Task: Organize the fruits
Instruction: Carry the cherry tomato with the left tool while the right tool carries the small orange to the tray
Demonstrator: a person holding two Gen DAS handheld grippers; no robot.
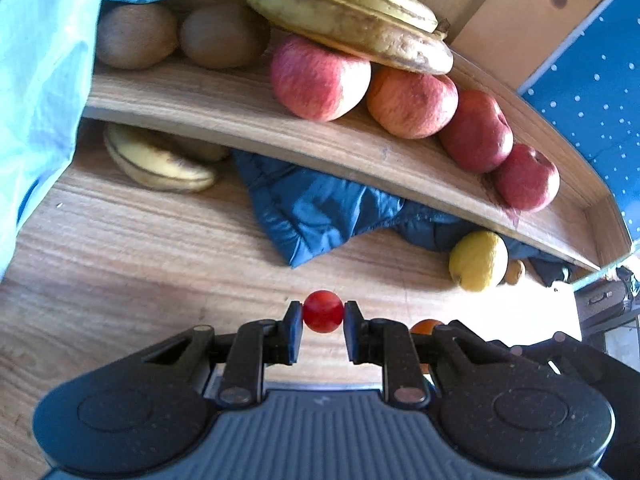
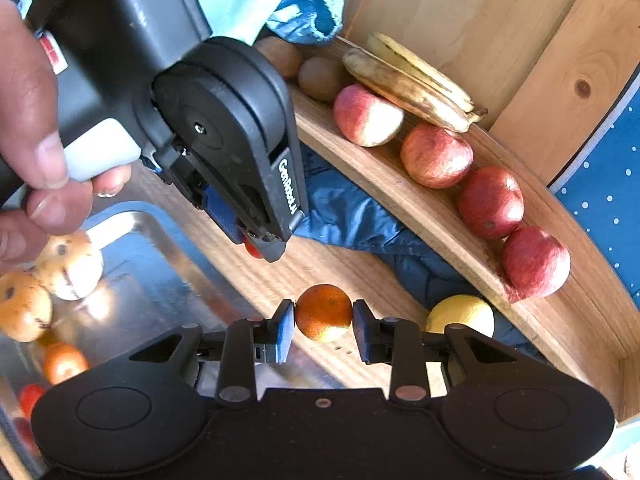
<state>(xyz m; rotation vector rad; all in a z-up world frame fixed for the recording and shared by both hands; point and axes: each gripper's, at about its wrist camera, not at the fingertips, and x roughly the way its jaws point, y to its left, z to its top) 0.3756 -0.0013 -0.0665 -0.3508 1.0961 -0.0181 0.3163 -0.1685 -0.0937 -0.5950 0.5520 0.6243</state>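
Observation:
My left gripper (image 1: 323,313) is shut on a small red cherry tomato (image 1: 323,311), held above the wooden table (image 1: 120,264). In the right wrist view the left gripper (image 2: 256,246) shows at the upper left with the tomato (image 2: 252,247) peeking out. My right gripper (image 2: 324,314) is shut on a small orange (image 2: 324,312). A wooden shelf (image 1: 240,112) carries two kiwis (image 1: 136,36), several apples (image 1: 320,78) and bananas (image 1: 348,20). A yellow lemon (image 1: 478,260) lies under the shelf's right end.
A metal tray (image 2: 160,264) at the left holds several small fruits (image 2: 70,266). A dark blue cloth (image 1: 316,208) lies under the shelf. Another banana (image 1: 160,160) lies at the left below the shelf. A light blue bag (image 1: 40,80) hangs at the left.

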